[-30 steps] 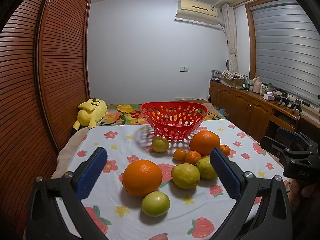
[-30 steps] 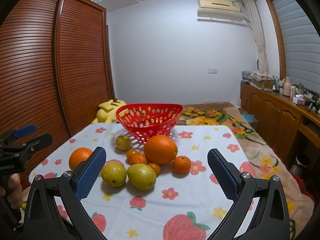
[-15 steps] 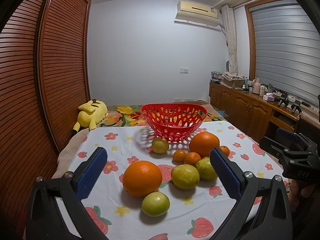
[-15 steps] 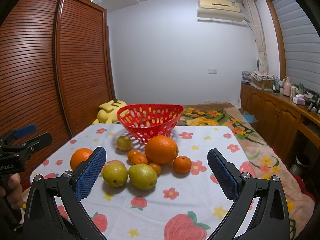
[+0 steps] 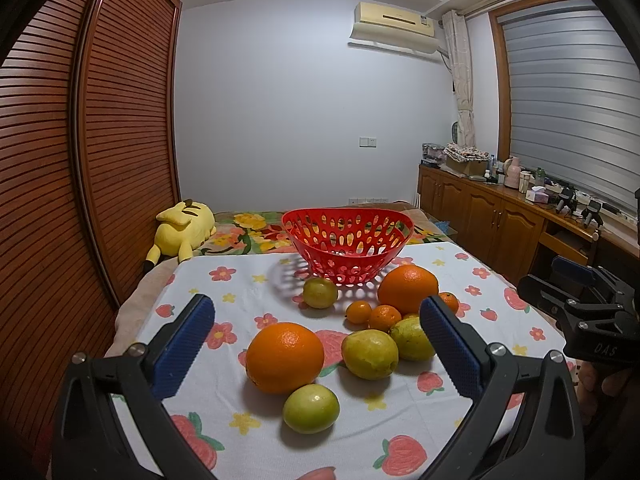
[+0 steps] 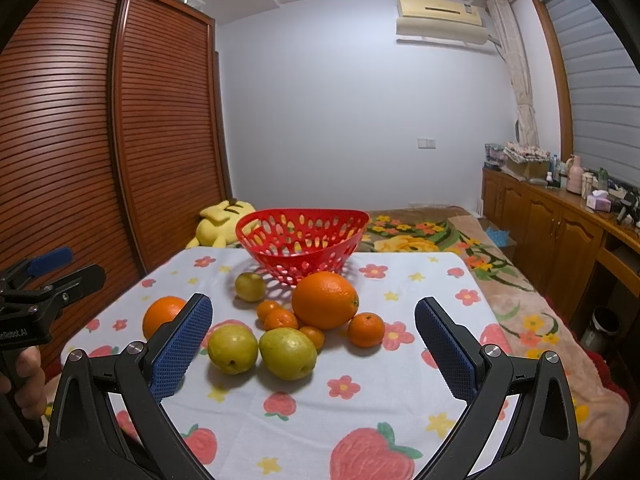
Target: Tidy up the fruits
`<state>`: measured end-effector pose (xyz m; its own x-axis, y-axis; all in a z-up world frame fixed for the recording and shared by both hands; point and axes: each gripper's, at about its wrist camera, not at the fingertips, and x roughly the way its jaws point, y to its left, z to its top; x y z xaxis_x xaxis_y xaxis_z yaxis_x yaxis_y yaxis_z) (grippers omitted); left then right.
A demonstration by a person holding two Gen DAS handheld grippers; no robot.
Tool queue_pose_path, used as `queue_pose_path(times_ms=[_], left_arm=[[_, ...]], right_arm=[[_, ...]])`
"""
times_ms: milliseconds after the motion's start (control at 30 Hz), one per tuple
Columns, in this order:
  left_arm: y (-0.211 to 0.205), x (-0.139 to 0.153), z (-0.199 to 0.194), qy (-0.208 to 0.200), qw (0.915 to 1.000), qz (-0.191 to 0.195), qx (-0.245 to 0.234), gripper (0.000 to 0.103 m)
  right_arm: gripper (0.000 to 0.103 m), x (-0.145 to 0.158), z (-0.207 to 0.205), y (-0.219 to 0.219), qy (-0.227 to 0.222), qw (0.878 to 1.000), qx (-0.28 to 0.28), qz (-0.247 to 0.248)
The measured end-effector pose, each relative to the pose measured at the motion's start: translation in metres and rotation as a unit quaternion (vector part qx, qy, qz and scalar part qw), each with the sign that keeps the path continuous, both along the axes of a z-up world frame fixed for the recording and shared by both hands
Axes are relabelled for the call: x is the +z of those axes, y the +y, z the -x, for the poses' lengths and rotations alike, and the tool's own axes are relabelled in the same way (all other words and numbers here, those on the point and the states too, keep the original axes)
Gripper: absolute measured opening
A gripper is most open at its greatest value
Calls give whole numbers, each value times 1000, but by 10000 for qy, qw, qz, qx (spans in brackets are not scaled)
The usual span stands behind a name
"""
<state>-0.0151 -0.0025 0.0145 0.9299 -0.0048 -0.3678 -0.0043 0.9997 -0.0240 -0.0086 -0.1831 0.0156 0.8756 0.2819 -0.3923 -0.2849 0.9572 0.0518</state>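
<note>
Red plastic, the basket (image 5: 347,240) stands at the far end of your flowered tablecloth (image 6: 416,384) with no fruit in it. The fruits lie in front of the basket: a large orange (image 6: 325,300) just before it, small mandarins (image 6: 366,329) beside that, two yellow-green pears (image 6: 287,353) nearer you. Your left gripper (image 5: 316,344) and right gripper (image 6: 314,346) both hang with fingers wide apart, holding nothing.

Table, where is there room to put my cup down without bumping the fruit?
On the right of the tablecloth, past the small tangerine, only printed flowers show. The near edge, between the right tongs, is bare too. The middle is crowded: oranges, pears and tangerines bunch up in front of the red basket.
</note>
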Motion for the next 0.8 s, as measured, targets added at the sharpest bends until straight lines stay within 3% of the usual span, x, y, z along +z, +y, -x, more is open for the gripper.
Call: queue_pose_path(times_ms=[800], left_arm=[[0,2,1,13,10000,19,-33,103]], right_arm=[[103,1,-1,7,28,10000,30,15]])
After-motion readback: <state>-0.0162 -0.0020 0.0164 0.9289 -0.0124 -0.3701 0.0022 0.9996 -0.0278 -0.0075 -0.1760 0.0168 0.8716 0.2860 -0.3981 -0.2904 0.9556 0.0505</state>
